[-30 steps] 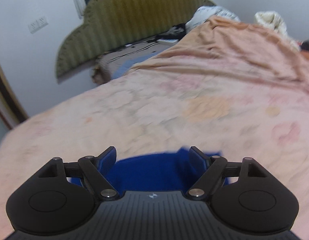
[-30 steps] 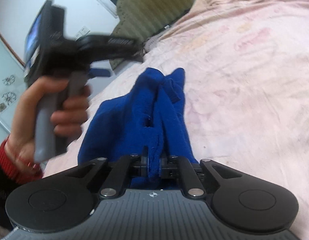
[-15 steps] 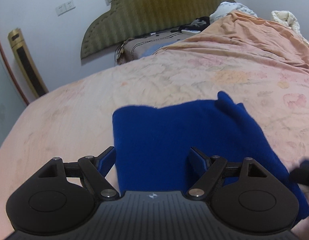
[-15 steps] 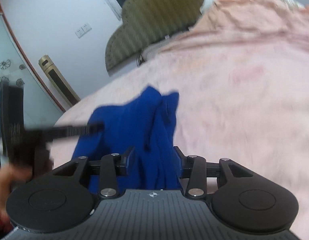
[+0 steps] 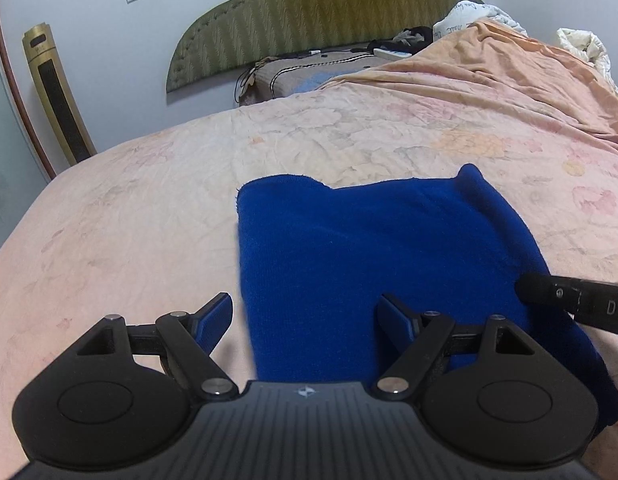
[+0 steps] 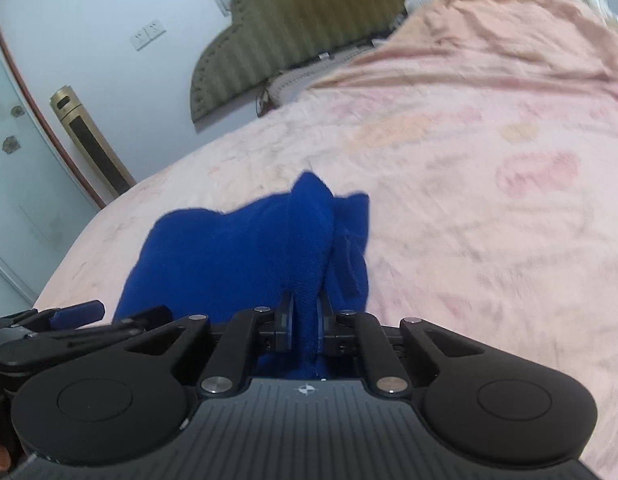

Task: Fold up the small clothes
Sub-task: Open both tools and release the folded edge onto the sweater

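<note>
Right wrist view: right gripper [image 6: 305, 322] pinches blue garment [image 6: 245, 252] — near edge hidden; left gripper [image 5: 307, 320] spread.

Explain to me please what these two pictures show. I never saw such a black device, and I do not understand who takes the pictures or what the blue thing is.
No robot is here. A person holds one hand-held gripper in each hand, and a camera on each looks forward along its jaws. One picture comes from the left gripper, the other from the right gripper. The black shapes at the bottom are the tools themselves. On the bed, with its pink flowered cover, lies a blue garment, partly folded. The left jaws stand wide open and hold nothing. The right jaws have just been closing, and a fold of the blue cloth is pinched between them.
</note>
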### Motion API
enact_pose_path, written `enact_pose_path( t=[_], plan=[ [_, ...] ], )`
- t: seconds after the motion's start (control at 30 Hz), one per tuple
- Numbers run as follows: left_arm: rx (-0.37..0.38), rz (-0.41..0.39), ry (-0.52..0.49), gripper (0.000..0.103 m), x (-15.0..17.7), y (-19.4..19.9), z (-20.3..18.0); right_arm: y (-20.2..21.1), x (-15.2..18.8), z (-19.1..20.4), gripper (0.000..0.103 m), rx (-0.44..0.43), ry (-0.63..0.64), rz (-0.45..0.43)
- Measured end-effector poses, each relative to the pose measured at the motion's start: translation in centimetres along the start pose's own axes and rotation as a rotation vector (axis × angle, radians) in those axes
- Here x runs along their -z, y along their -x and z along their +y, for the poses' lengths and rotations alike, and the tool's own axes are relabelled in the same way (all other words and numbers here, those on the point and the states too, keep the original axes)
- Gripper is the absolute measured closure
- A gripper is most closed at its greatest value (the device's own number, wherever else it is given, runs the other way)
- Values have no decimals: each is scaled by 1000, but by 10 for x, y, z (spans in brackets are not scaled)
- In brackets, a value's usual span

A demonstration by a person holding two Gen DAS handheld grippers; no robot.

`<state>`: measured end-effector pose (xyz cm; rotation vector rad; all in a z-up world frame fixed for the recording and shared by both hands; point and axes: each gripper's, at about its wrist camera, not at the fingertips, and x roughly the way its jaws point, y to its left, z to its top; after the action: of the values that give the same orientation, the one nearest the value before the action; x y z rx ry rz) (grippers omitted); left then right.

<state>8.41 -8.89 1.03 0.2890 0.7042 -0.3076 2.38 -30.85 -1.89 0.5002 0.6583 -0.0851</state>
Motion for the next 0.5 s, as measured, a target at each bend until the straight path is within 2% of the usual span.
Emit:
enact_pose_path(
  t=[0.07,0.17,0.23,0.3,0.33,0.43,0.5],
  plan=[
    [-1,1,5,23,1,0,1,7,-3,2,71,17,2,-33],
    [4,4,9,23,2,-1,2,18,-13,19,73,57,88,-112],
    [3,7,12,23,1,-2,3,13,-19,29,73,14,135,-93],
    [1,7,12,23,2,-2,2,-3,-24,35,65,-44,159,-27],
    [0,7,7,23,1,-1,0,-14,-25,34,67,-49,159,0],
    [5,-4,-8,23,3,3,2,-31,-33,18,71,67,123,7],
    [12,-22,-11,23,3,5,6,-21,-38,7,66,80,83,-23]
  ],
)
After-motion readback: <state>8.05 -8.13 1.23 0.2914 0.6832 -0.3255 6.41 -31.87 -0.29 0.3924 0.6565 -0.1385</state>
